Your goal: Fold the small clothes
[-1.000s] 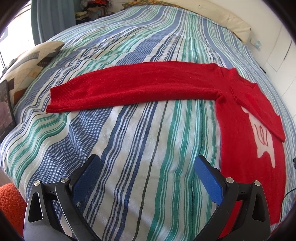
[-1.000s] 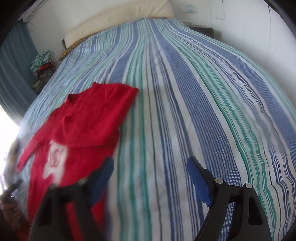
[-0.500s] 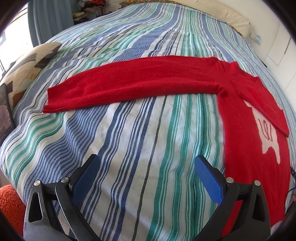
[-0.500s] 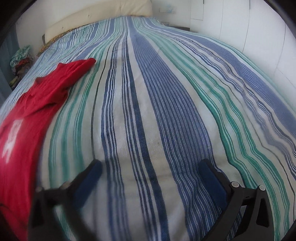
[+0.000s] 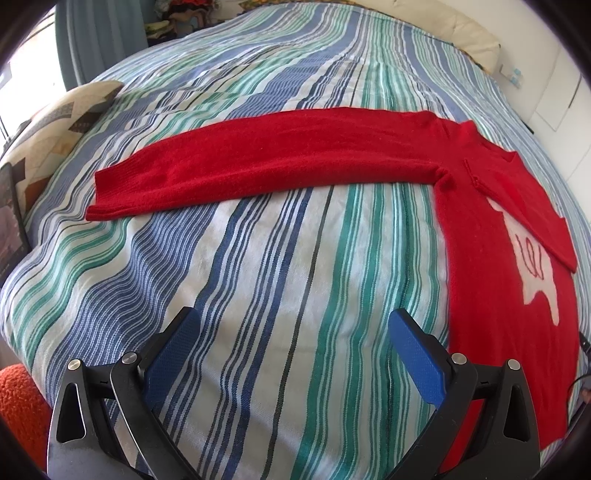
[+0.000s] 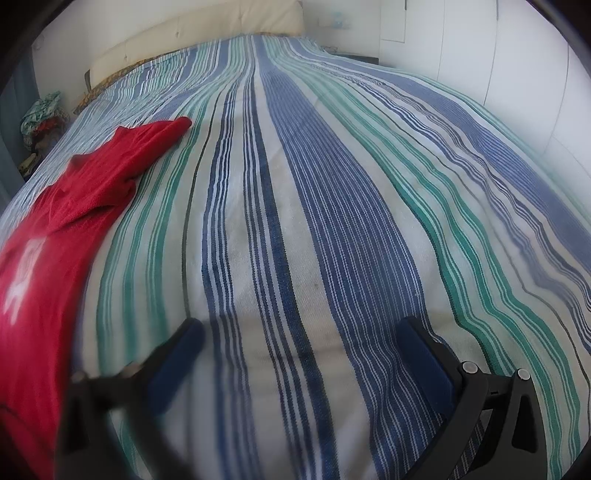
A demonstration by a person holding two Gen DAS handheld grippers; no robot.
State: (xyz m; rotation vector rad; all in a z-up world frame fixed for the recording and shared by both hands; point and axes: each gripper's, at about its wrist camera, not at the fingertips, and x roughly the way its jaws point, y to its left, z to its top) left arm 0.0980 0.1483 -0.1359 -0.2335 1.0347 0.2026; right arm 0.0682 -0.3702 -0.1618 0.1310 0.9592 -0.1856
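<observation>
Jaws of left gripper (image 5: pixel 291 332) and right gripper (image 6: pixel 303 339) released, over striped bedspread (image 6: pixel 332 184); red sweater (image 5: pixel 491 236) sleeve edge ahead.

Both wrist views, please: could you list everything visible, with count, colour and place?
sweater: one, red with a white motif, flat on the bed, one sleeve stretched out sideways, the other folded over the chest.
bedspread: one, blue, green and white stripes, covering the bed.
headboard: one, cream, at the far end.
patterned cushion: one, beige with dark shapes, left edge of the bed.
clothes pile: one, mixed colours, beside the bed.
orange textured object: one, lower left corner.
left claw: black with blue pads, open, above bedspread.
right claw: same, open, above bedspread.
</observation>
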